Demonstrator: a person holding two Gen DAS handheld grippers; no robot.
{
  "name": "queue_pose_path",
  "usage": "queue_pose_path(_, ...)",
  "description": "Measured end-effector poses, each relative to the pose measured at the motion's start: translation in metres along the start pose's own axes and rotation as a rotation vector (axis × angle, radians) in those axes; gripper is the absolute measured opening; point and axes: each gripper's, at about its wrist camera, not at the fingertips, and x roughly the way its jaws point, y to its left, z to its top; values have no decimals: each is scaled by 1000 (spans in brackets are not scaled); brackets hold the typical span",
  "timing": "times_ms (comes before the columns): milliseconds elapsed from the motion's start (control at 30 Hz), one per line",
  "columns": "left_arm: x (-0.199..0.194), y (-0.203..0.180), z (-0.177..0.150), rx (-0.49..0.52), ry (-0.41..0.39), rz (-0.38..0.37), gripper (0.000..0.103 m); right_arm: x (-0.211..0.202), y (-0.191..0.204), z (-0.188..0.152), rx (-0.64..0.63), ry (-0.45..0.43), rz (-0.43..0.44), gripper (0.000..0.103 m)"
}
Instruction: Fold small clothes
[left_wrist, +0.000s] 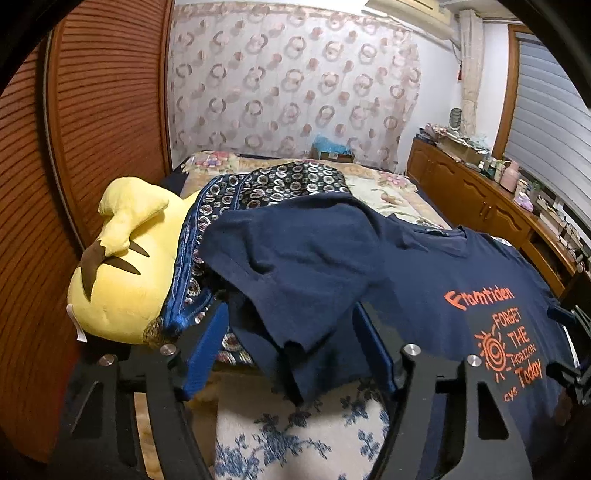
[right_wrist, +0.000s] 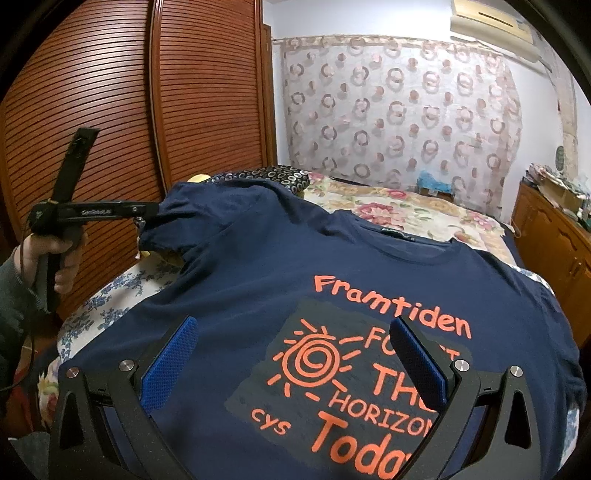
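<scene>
A navy T-shirt (right_wrist: 258, 266) with orange print lies face up on the bed; it also shows in the left wrist view (left_wrist: 424, 280). My left gripper (left_wrist: 291, 336) has its blue fingers (left_wrist: 207, 343) wide apart, with the shirt's left sleeve (left_wrist: 295, 280) draped between them. In the right wrist view the left gripper (right_wrist: 142, 219) meets that sleeve (right_wrist: 177, 225), which is lifted off the bed; whether it pinches the cloth cannot be told. My right gripper (right_wrist: 295, 350) is open above the shirt's chest print and holds nothing.
A yellow plush toy (left_wrist: 122, 273) and a dark ring-patterned cushion (left_wrist: 280, 184) lie at the bed's left by the wooden louvred wardrobe (right_wrist: 110, 110). A wooden dresser (left_wrist: 480, 199) with clutter runs along the right. A flowered bedspread (right_wrist: 406, 210) covers the bed behind the shirt.
</scene>
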Motion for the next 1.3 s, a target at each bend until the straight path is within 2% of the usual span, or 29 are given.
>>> queue_pose_path(167, 21, 14, 9, -36, 45, -10, 56, 5, 5, 7, -10, -1, 14, 103)
queue_pose_path(433, 40, 23, 11, -51, 115, -14, 50, 5, 8, 1, -4, 11, 32, 103)
queue_pose_path(500, 40, 22, 11, -47, 119, -26, 43, 6, 6, 1, 6, 13, 33, 103)
queue_pose_path(567, 40, 22, 11, -37, 121, -27, 25, 6, 4, 1, 17, 12, 32, 103)
queue_pose_path(667, 38, 15, 13, 1, 121, -29, 10, 4, 3, 0, 28, 8, 31, 103)
queue_pose_path(767, 26, 4, 18, 35, 85, -27, 8, 2, 2, -1, 37, 3, 25, 103)
queue_pose_path(967, -2, -33, 37, 95, -1, -80, 7, 3, -2, -4, 62, -3, 13, 103)
queue_pose_path(1200, -9, -99, 61, 180, -31, -188, 7, -4, -10, -7, 101, -21, -12, 103)
queue_pose_path(1300, -3, -132, 64, 230, -25, -209, 7, -7, -13, -10, 117, -29, -26, 103)
